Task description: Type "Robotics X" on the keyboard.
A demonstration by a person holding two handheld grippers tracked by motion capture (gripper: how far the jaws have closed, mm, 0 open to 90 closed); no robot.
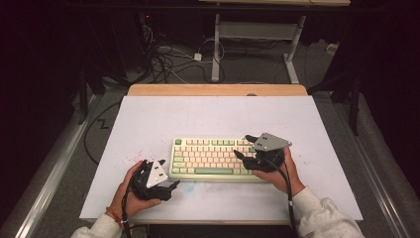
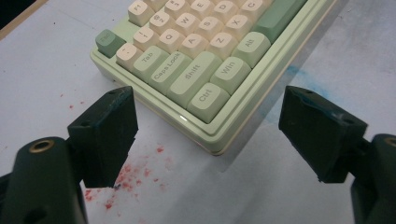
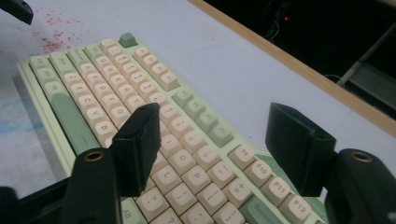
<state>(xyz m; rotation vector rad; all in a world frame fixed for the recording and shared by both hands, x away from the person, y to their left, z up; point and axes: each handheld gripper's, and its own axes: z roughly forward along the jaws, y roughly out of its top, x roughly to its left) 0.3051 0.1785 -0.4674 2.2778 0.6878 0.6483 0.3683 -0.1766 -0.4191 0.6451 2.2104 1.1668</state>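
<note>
Under right hand-held gripper (image 3: 212, 149): keyboard (image 3: 116, 88), jaws apart.

Your left hand (image 1: 132, 191) sits near the desk's (image 1: 148, 119) front edge, toward its left corner, wrapped around the left gripper (image 1: 171, 184), whose jaws stand wide apart with nothing between them. Your right hand (image 1: 282, 171) is further from that edge, right of centre, holding the right gripper (image 1: 243, 148) with its jaws spread and pointing left, seemingly raised off the surface. Both forearms come in from the front edge.
</note>
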